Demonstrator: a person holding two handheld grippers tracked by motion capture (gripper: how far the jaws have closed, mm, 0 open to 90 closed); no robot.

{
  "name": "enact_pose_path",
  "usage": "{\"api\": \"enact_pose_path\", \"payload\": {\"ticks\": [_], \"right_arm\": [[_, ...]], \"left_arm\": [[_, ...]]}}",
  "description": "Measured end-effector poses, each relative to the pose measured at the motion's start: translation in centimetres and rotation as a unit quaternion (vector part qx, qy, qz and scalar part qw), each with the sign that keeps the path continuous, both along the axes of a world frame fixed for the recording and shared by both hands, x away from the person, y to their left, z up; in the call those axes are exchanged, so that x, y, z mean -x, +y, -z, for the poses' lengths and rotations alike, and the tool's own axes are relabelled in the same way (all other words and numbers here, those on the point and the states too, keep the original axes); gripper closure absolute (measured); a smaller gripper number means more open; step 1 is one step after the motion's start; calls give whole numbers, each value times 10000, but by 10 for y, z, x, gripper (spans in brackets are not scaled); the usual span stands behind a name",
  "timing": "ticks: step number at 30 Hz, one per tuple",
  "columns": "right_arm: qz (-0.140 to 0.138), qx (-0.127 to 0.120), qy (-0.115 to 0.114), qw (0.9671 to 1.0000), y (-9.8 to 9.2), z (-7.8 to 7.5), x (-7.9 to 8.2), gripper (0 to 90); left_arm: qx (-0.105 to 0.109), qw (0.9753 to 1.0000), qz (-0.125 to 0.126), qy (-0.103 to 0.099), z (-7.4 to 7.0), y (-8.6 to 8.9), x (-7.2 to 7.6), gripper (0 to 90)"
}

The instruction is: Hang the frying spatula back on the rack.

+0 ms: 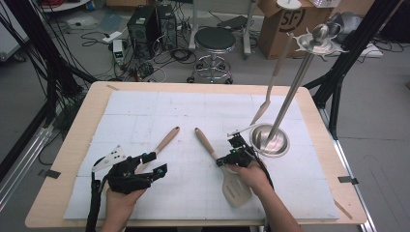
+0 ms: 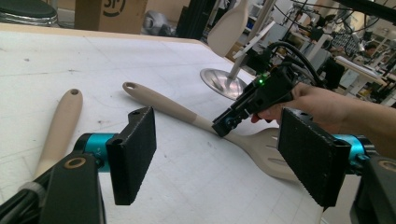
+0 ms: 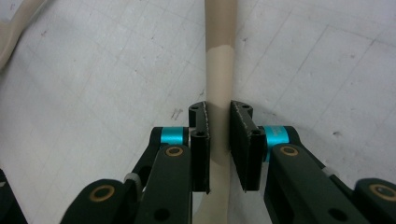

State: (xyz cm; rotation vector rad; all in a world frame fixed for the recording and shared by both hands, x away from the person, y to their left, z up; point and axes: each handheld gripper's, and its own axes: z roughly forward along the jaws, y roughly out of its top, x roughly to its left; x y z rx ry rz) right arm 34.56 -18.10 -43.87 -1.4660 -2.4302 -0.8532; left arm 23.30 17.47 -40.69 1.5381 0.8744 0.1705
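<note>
Two beige-handled spatulas lie on the white mat. The slotted spatula points its handle away from me, and its head lies near my right hand. My right gripper is shut on its neck; in the right gripper view both pads press the neck where my right gripper closes. The slotted spatula and the right gripper also show in the left gripper view. My left gripper, also seen at the left gripper, stands open and holds nothing, beside the second spatula.
A metal stand with a round base and a tall rod rises at the right of the mat. From its hook crown hangs another spatula. Beyond the table stand a stool, a cardboard box and cables.
</note>
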Motion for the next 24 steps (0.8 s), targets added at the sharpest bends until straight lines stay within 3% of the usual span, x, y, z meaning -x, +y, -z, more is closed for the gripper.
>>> {"api": "enact_pose_path", "payload": {"ticks": [6, 11, 15, 18, 24], "right_arm": [[-178, -201, -358, 9990, -5, -6, 5, 794], [25, -557, -479, 9973, -18, -12, 8, 794], [239, -998, -716, 9921, -34, -20, 12, 795], [433, -1170, -1005, 9871, -43, -26, 16, 795], [547, -1455, -1260, 9798, -53, -35, 22, 797]], "left_arm": [[21, 10000, -44, -29, -1, 4, 1, 290], [30, 10000, -40, -50, -2, 4, 2, 291], [40, 10000, -55, -51, -2, 4, 2, 291], [30, 10000, -52, -56, -2, 4, 2, 291], [30, 10000, -47, -61, -3, 4, 2, 291]]}}
